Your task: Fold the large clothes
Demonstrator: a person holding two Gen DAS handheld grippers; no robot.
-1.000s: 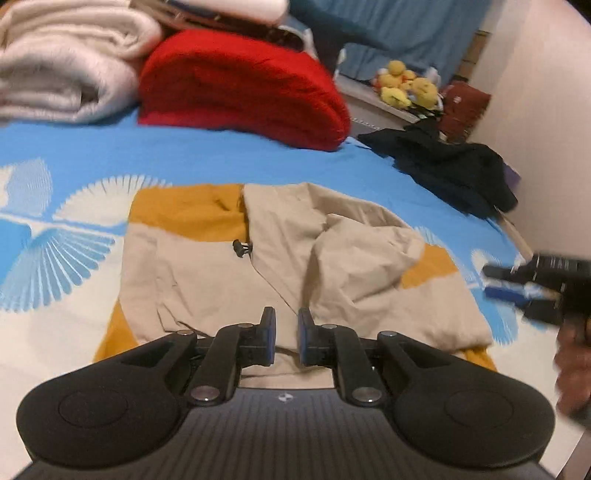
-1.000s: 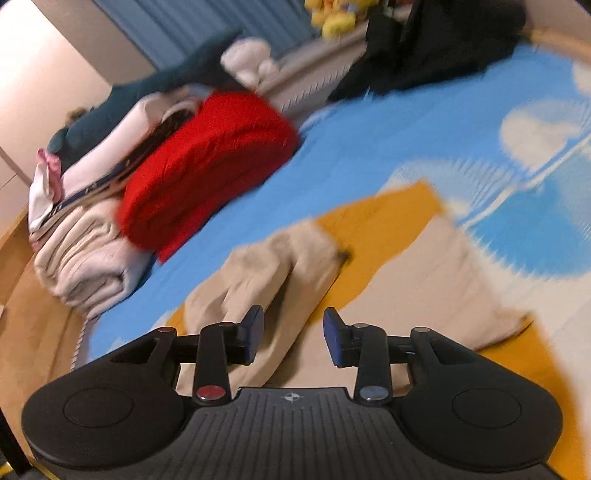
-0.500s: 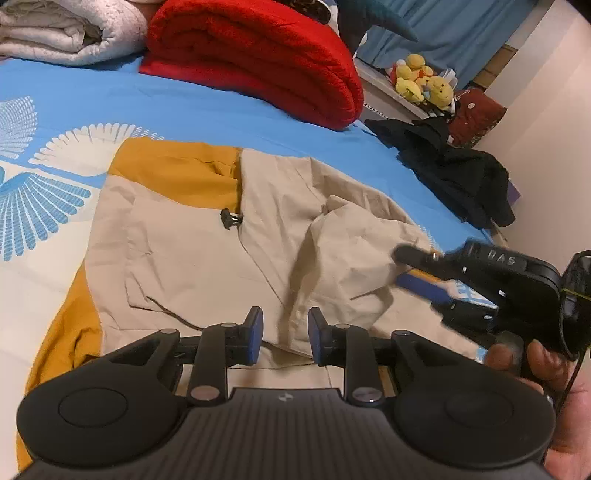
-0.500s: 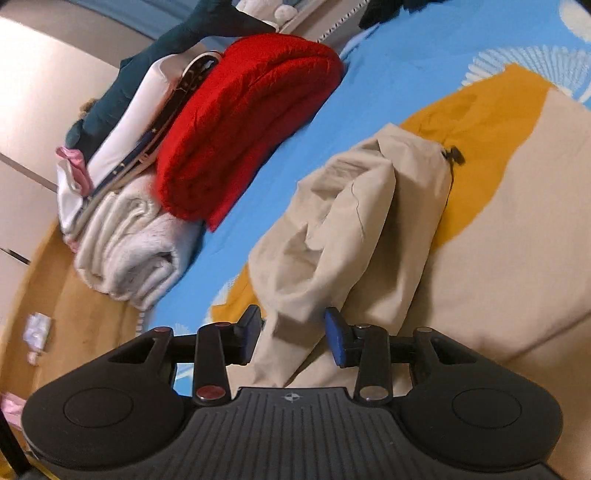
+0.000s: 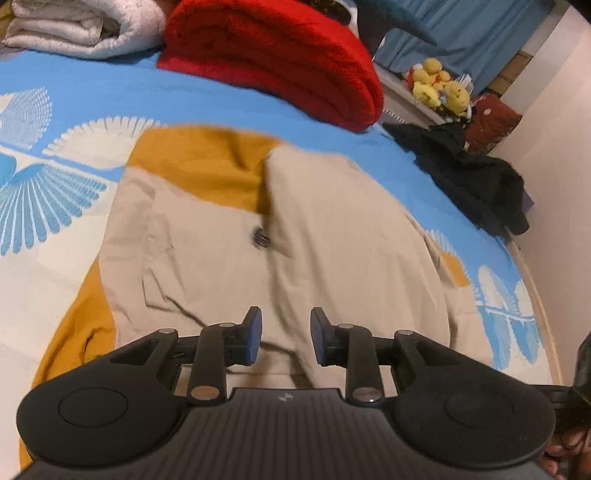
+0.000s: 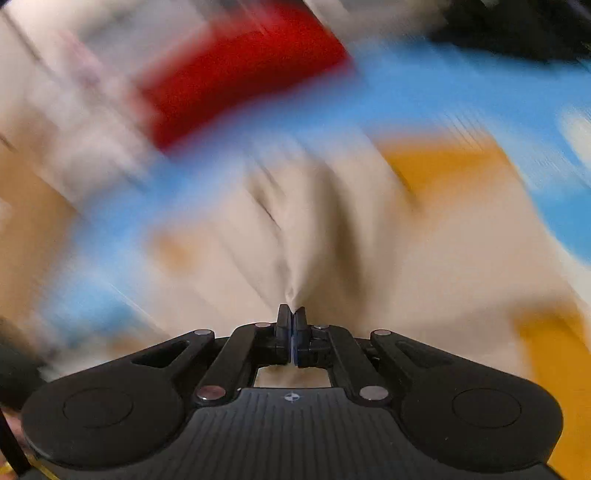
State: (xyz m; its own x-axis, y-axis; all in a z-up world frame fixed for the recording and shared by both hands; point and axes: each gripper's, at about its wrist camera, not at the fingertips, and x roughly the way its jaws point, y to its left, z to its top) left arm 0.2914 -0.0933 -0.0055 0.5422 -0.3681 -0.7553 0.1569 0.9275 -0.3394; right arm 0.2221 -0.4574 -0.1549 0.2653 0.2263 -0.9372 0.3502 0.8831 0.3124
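Our right hand-held gripper is clamped on a pinch of the beige jacket, which is spread on the bed. Our left hand-held gripper is opening just above its near edge, nothing pinched.

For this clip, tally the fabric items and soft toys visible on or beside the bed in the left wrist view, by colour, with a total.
Beige and mustard garment spread on the bed: 1
Red folded blanket: 1
White folded blanket: 1
Black crumpled garment: 1
Yellow plush toys: a cluster, number unclear, counted as 1
Total: 5
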